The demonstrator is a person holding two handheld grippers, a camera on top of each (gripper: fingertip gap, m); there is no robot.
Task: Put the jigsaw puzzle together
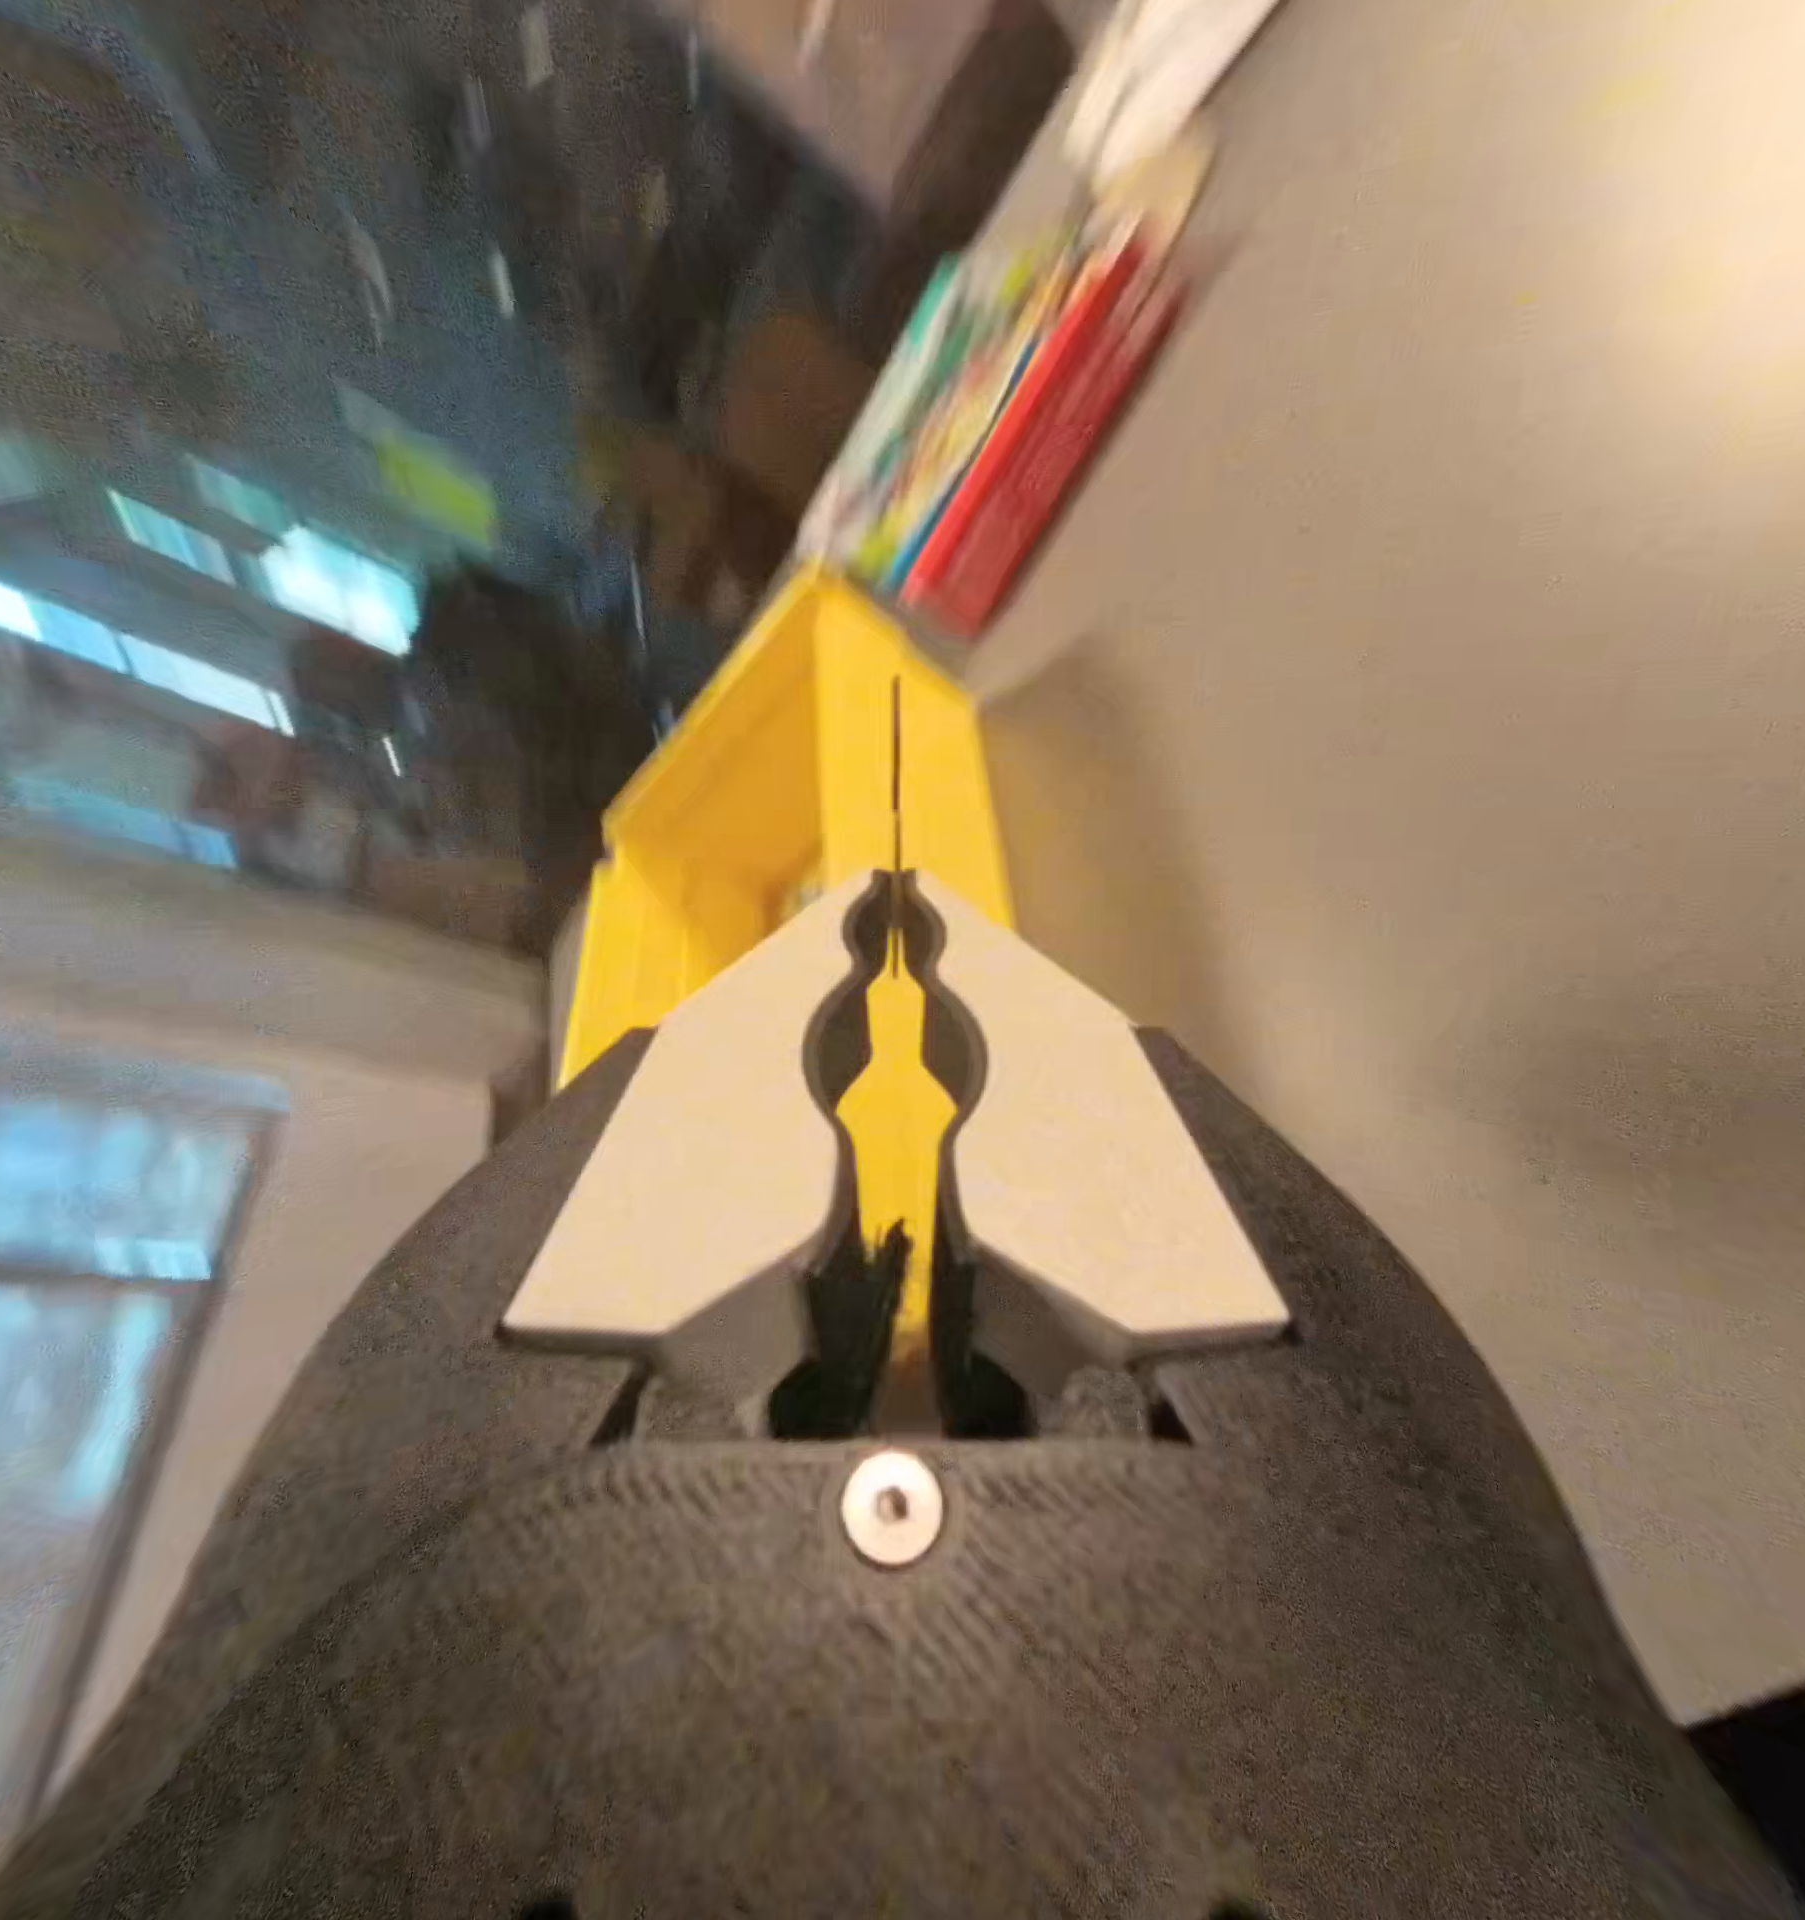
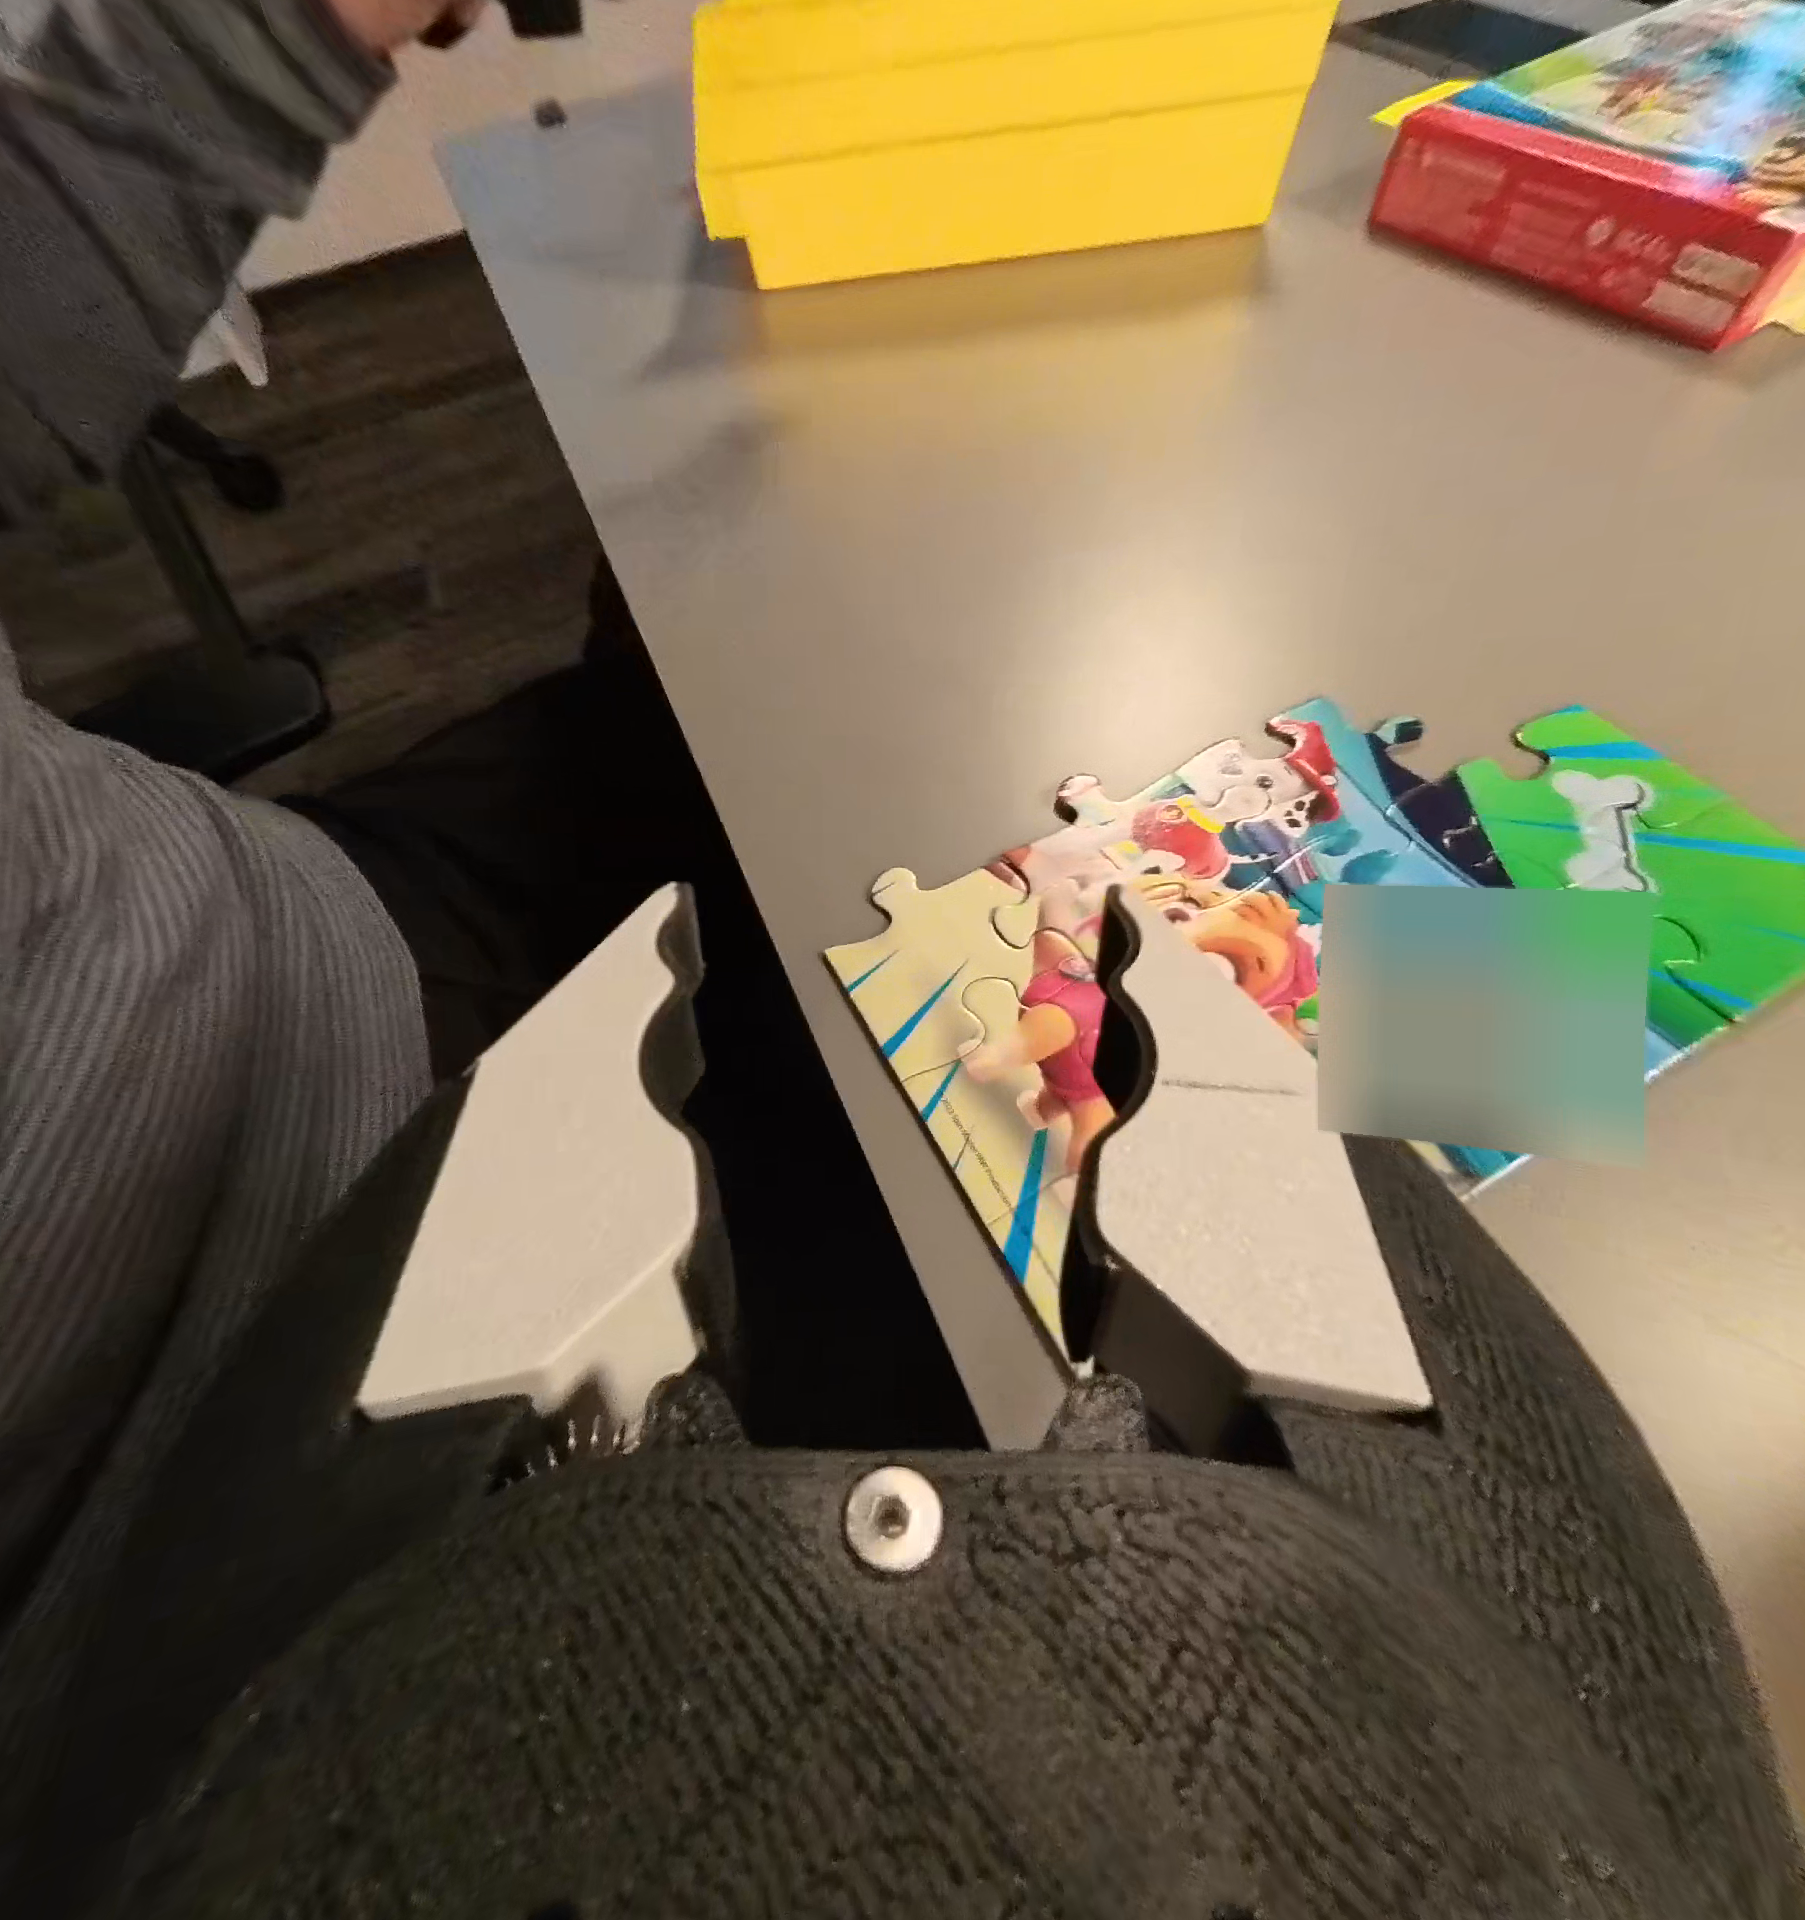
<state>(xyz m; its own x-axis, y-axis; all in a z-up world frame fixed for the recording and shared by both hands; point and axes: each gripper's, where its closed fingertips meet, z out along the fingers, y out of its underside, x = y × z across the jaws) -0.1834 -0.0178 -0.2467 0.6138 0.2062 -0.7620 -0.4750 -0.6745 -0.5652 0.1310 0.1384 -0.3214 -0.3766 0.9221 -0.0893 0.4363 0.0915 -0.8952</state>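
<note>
My left gripper [image 1: 894, 883] is shut on a thin flat piece [image 1: 894, 769]. I see the piece edge-on as a dark line sticking out past the fingertips. It hangs over the open yellow bin [image 1: 752, 769], which stands on the grey table [image 1: 1397, 727]. My right gripper [image 2: 898, 899] is open and empty, and it straddles the near edge of the table [image 2: 981, 520]. Its right finger [image 2: 1241, 1143] is over a partly joined cartoon jigsaw puzzle [image 2: 1241, 831] lying flat on the table. Its left finger [image 2: 565, 1091] is off the table edge.
The yellow bin [image 2: 1002, 156] stands at the far side of the table. A red puzzle box [image 2: 1604, 239] with a colourful lid lies to its right and also shows in the left wrist view [image 1: 1033, 447]. A person's grey sleeve [image 2: 150, 156] and leg [image 2: 150, 935] are at the left. The left wrist view is motion-blurred. Tip to tip, the grippers are about 35 cm apart.
</note>
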